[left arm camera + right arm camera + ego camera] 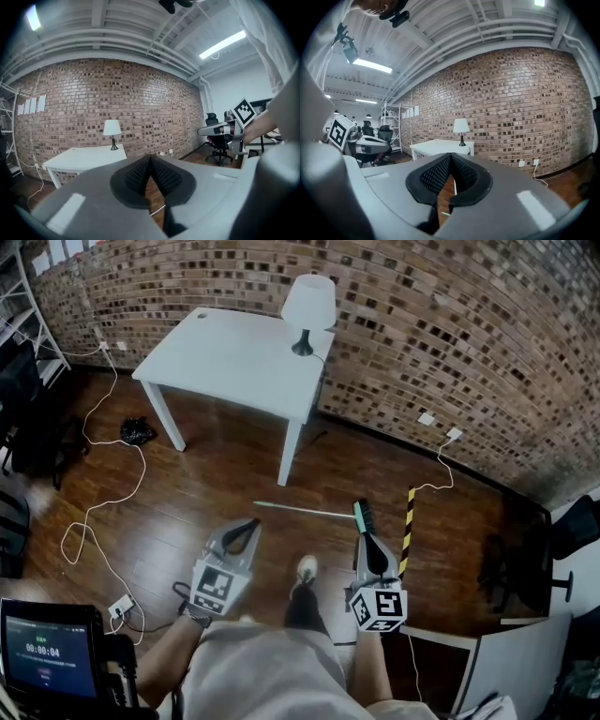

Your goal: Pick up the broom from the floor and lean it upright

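The broom [309, 511] lies flat on the wooden floor, its thin white handle running left to right and its dark green-edged head [362, 517] at the right end. My left gripper [251, 523] is held above the floor just short of the handle's left part, jaws shut and empty [150, 157]. My right gripper [367, 538] is held close behind the broom head, also shut with nothing in it [451, 155]. A sliver of the handle [157, 209] shows below the left jaws.
A white table [234, 357] with a lamp [307, 306] stands against the brick wall. A yellow-black striped pole [408, 531] is right of the broom head. White cables [103, 502] snake over the floor at left. An office chair [525, 563] is at right; my shoe [306, 569] is between the grippers.
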`<state>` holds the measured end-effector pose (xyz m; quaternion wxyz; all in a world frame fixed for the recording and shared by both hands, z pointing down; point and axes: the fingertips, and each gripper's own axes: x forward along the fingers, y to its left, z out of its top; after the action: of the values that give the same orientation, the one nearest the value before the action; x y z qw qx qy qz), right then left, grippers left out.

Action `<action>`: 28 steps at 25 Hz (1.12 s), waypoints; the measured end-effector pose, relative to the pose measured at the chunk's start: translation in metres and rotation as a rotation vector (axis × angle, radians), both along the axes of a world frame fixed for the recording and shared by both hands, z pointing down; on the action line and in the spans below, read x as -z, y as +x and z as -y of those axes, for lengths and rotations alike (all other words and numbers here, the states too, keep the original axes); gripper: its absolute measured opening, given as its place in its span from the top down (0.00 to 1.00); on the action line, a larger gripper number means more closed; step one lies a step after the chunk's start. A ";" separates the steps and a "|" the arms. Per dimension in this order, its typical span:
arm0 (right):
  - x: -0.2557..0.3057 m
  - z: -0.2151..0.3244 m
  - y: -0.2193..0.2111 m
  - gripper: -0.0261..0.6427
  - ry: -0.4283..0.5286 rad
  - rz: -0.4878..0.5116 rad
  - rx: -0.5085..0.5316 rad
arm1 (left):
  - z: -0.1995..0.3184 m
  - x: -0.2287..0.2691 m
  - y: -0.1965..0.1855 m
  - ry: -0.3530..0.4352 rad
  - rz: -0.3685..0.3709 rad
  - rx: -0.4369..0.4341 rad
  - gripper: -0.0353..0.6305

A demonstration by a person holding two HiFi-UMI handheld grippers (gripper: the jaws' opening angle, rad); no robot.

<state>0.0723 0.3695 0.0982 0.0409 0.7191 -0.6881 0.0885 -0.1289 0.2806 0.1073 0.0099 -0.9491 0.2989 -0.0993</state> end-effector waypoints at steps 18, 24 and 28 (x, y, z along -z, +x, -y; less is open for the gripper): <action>-0.001 0.151 0.171 0.94 -0.012 -0.005 0.105 | 0.135 0.012 0.160 0.017 0.029 0.121 0.94; -0.012 0.180 0.188 0.94 -0.032 0.013 0.082 | 0.164 -0.002 0.171 -0.006 0.069 0.103 0.94; -0.009 0.193 0.180 0.94 -0.022 0.036 0.102 | 0.181 -0.012 0.167 -0.028 0.076 0.092 0.94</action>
<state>0.2528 0.1764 0.1069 0.0408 0.6807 -0.7236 0.1065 0.0376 0.1001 0.1192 0.0036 -0.9298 0.3404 -0.1400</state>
